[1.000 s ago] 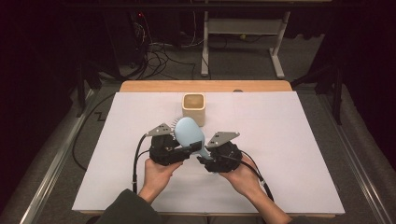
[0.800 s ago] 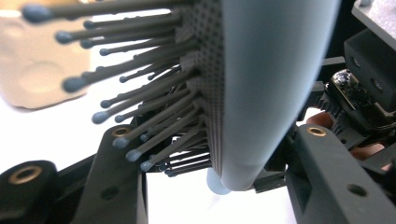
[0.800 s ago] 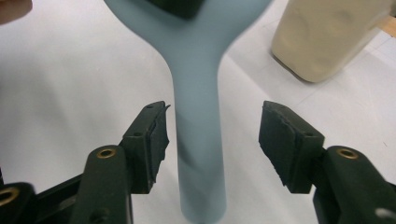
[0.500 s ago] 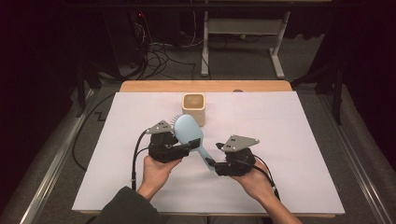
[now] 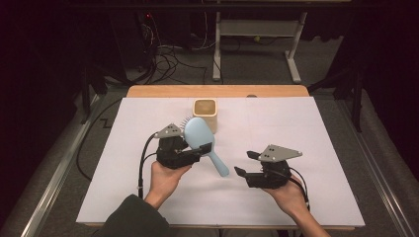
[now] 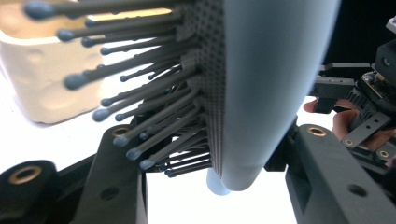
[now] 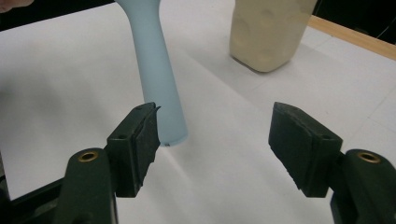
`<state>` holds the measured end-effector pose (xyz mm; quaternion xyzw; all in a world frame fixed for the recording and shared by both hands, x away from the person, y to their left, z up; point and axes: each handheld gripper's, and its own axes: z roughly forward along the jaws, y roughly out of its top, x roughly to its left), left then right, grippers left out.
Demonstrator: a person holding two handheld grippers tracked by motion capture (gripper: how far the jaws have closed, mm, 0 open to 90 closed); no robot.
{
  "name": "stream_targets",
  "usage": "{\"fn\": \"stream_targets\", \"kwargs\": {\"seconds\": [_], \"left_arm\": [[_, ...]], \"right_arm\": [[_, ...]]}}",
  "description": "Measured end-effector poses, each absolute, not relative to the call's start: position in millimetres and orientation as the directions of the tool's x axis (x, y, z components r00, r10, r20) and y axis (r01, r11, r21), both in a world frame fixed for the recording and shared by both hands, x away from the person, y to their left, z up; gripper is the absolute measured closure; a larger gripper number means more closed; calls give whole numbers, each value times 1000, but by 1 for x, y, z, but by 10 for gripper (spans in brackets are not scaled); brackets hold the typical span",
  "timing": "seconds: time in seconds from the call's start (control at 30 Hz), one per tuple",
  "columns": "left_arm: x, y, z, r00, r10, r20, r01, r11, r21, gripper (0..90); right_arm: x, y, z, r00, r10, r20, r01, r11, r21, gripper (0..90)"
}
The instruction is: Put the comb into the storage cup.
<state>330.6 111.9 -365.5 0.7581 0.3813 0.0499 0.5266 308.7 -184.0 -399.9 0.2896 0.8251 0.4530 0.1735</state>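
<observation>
Left hand-held gripper [image 5: 193,152] pinches the light, rigid, slick pale-blue hairbrush [image 5: 200,134] at its head; right hand-held gripper [image 5: 245,165] spread, handle [image 7: 156,74] just ahead is the better hold.

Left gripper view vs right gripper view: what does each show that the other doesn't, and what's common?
Left gripper view alone: the hairbrush's bristles and the curved back of its head, clamped between the left gripper's jaws, with the right gripper and a bit of the person's hand farther off.

Right gripper view alone: the brush's handle ending just past one pad, and the right gripper's own jaws spread wide with nothing between them.

Both: the light blue hairbrush, the cream cup behind it and the white table cover.
</observation>
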Motion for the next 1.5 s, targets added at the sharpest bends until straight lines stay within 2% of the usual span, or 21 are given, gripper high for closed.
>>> {"fn": "stream_targets", "kwargs": {"seconds": [0.67,1.03,1.13,1.5], "left_arm": [[340,119,-349,693,661,-289,506,-161,847,546],[347,117,-341,691,668,-274,502,-172,847,546],[349,116,-340,689,676,-261,501,-184,846,546],[357,119,-340,674,688,-269,514,-175,840,546]], "right_arm": [[298,-234,-407,-713,701,12,333,324,886,315],[288,-267,-422,-655,755,28,342,263,902,311],[284,-273,-426,-647,763,0,338,287,896,308],[277,-293,-442,-611,791,37,362,238,901,296]]}}
